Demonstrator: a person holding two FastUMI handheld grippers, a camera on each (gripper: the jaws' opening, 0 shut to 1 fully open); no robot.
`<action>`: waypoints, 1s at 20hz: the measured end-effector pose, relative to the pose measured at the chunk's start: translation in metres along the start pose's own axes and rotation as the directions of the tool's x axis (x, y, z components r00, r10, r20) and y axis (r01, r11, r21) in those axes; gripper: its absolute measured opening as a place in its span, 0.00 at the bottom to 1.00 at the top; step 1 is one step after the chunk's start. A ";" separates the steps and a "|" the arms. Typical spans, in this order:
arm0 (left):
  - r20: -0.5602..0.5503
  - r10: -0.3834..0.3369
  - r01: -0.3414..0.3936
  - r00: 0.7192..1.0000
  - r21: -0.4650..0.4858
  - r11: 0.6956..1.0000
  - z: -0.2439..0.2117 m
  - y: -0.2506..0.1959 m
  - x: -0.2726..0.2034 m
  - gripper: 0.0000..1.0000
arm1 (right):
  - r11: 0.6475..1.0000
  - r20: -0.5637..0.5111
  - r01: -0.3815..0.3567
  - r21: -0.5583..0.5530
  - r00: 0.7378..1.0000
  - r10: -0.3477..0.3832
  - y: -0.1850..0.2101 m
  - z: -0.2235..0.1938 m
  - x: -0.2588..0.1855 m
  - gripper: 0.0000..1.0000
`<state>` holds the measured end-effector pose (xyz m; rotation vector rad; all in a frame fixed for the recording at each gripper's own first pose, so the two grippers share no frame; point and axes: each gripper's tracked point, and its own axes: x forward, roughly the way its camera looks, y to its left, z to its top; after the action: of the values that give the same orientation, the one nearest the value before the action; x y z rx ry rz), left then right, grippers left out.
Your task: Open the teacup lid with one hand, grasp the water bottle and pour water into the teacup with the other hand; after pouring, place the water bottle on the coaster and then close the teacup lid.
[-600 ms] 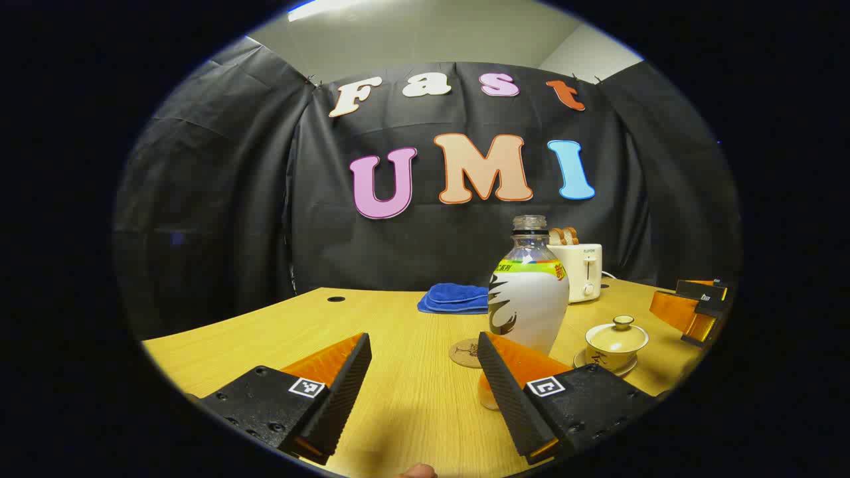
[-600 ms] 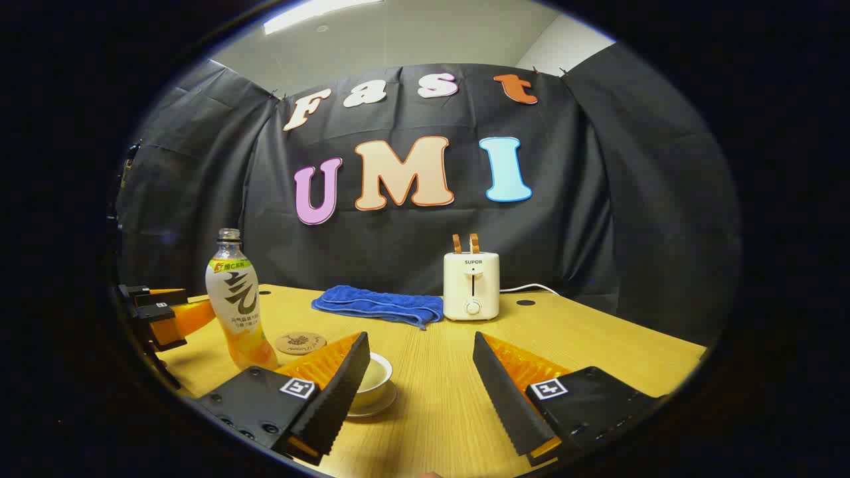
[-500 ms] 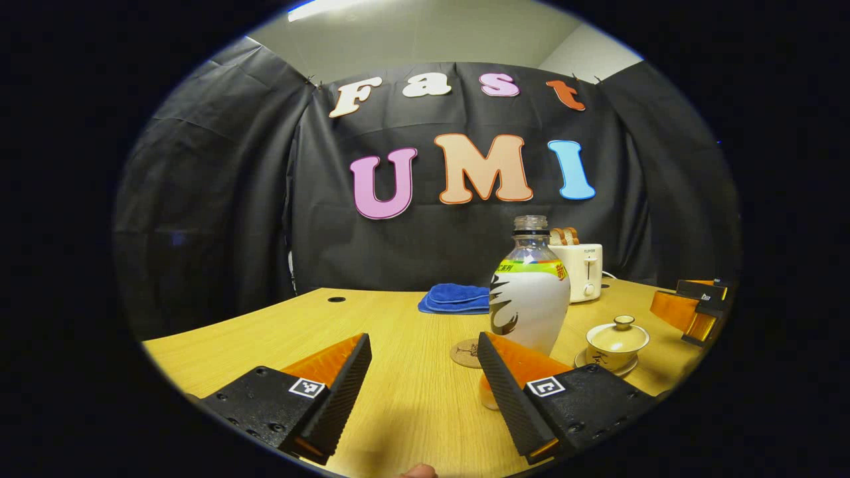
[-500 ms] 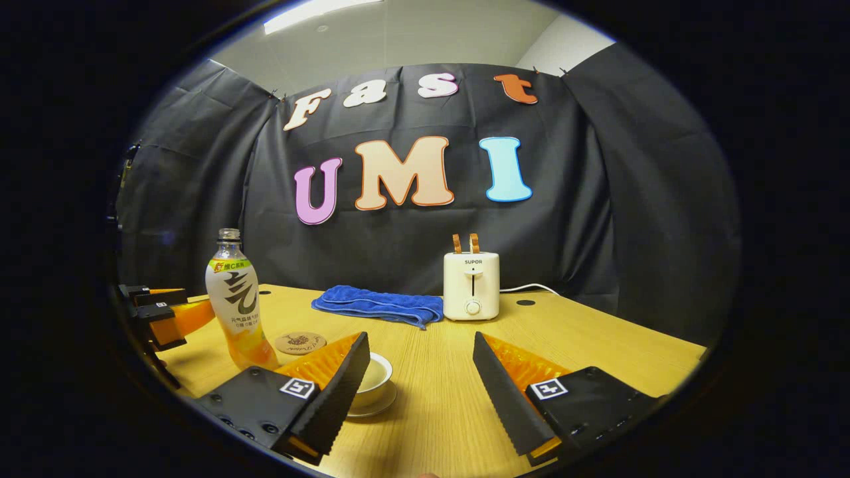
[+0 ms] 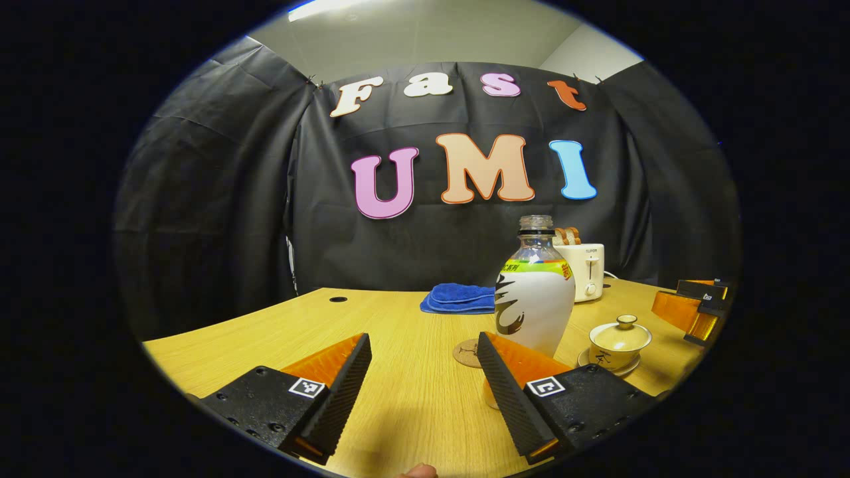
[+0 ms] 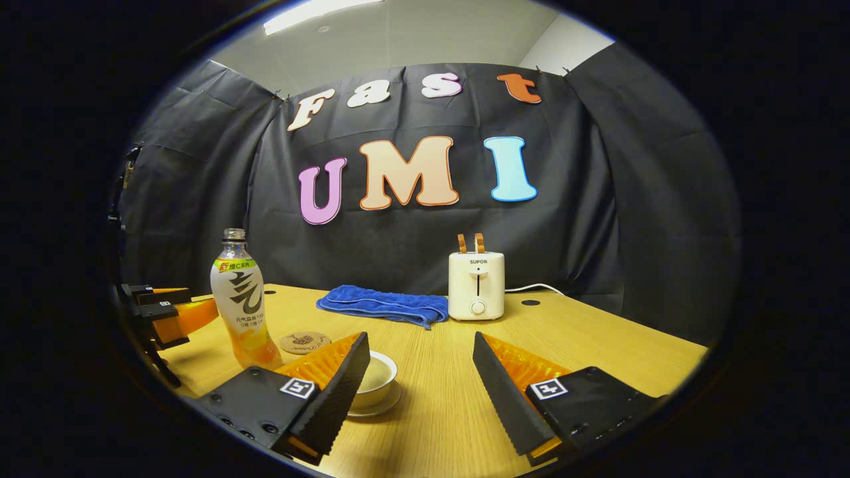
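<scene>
An uncapped water bottle [image 5: 536, 299] with orange drink in its base stands upright on the wooden table [image 5: 398, 398]. It is just beyond the right finger of my left gripper [image 5: 423, 340], which is open and holds nothing. Behind the bottle lies a round coaster [image 5: 468, 352]. To the right the pale teacup [image 5: 619, 342] sits on its saucer with its lid [image 5: 624, 322] on. My right gripper [image 6: 422, 340] is open and empty, and the teacup [image 6: 376, 382] is partly hidden behind its left finger. Further left are the bottle [image 6: 246, 302] and coaster [image 6: 305, 342].
A cream toaster [image 6: 476, 285] with bread in its slots and a folded blue towel [image 6: 385, 305] stand at the back of the table by the black wall. The other gripper [image 6: 166, 312] shows at the table's left edge. Bare wood lies ahead of my left gripper.
Both views have shifted slightly, so the bottle, teacup and toaster sit a little further right in each. Nothing on the table has moved, and both grippers stay open.
</scene>
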<state>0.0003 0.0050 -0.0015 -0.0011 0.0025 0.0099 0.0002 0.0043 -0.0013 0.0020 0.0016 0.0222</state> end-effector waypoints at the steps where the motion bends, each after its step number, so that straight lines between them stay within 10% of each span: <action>1: 0.000 0.004 -0.004 1.000 -0.001 1.000 0.000 0.001 0.000 0.94 | 1.000 0.000 0.000 0.000 1.000 0.000 0.000 0.000 0.001 0.99; 20: 0.000 -0.008 0.008 1.000 -0.002 1.000 0.000 -0.002 0.001 0.94 | 1.000 0.001 -0.003 -0.015 1.000 0.003 0.001 0.003 0.004 0.99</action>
<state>0.0009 0.0028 -0.0011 -0.0036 0.0027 0.0018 0.0039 0.0051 0.0013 -0.0128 -0.0001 0.0251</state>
